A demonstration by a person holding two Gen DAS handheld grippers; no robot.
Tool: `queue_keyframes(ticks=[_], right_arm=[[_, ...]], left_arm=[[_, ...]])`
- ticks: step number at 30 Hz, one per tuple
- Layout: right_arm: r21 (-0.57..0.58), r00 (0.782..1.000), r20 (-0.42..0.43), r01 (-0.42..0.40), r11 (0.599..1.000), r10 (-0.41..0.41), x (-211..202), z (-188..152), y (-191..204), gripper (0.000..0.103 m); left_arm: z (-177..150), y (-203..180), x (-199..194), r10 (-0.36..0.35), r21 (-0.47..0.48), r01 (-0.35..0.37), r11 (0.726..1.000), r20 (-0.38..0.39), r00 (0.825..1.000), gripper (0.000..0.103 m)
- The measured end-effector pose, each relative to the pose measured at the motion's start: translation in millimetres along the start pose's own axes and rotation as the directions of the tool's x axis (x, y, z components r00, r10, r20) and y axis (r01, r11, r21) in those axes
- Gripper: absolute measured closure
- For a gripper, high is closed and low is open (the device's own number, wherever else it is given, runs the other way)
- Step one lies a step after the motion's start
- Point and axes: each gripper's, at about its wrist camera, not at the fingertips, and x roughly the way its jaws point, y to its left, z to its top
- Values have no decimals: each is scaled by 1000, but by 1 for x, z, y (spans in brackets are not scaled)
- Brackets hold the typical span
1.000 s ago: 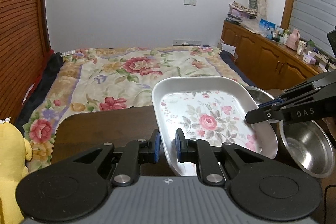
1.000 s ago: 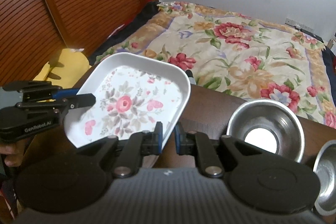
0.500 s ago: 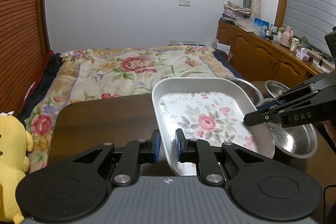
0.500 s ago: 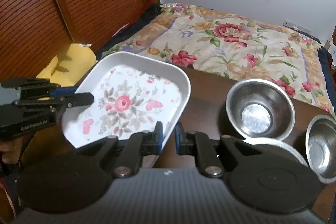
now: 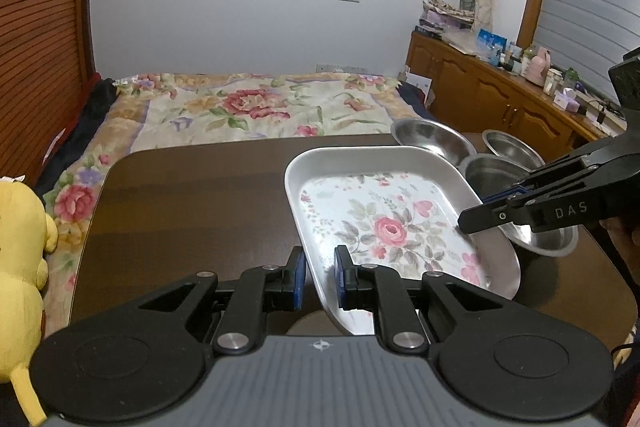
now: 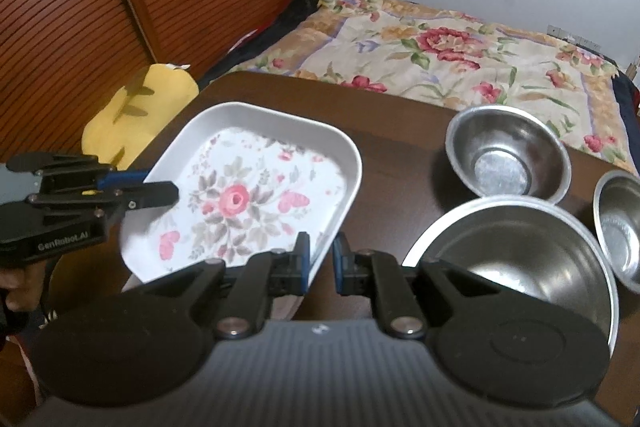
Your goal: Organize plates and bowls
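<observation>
Carrying the load is a dark brown wooden table (image 5: 192,211), its left half bare and offering the open room, while its right edge is crowded. Held above the table's right-centre is the rectangular white floral-printed metal tray (image 6: 248,195), gripped at two opposite rims: the left gripper (image 5: 319,277) has its jaws narrowed onto the near-left rim, and the right gripper (image 6: 320,259) pinches the right rim. The tray looks light, stiff and slippery, so thin rims are the only purchase and a level carry seems wise. Beside it sits the large steel bowl (image 6: 516,251), close under the right gripper, a likely snag. Two smaller steel bowls (image 6: 506,157) stand toward the far right corner.
</observation>
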Motion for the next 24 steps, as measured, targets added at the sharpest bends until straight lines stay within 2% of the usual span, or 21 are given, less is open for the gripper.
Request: queue_keyframes(ticks=[13,24], right_arm=[[-13,998,-32,-56,998,55,-9,-38,16,89],[-35,996,-23,-88,995,87,-16,-58,30,89]], left_arm=[[-38,-5,-23,0,-12,0,1000,-30,1000,86],[-63,-1,-31,19,-30,-21,999,-57,998,86]])
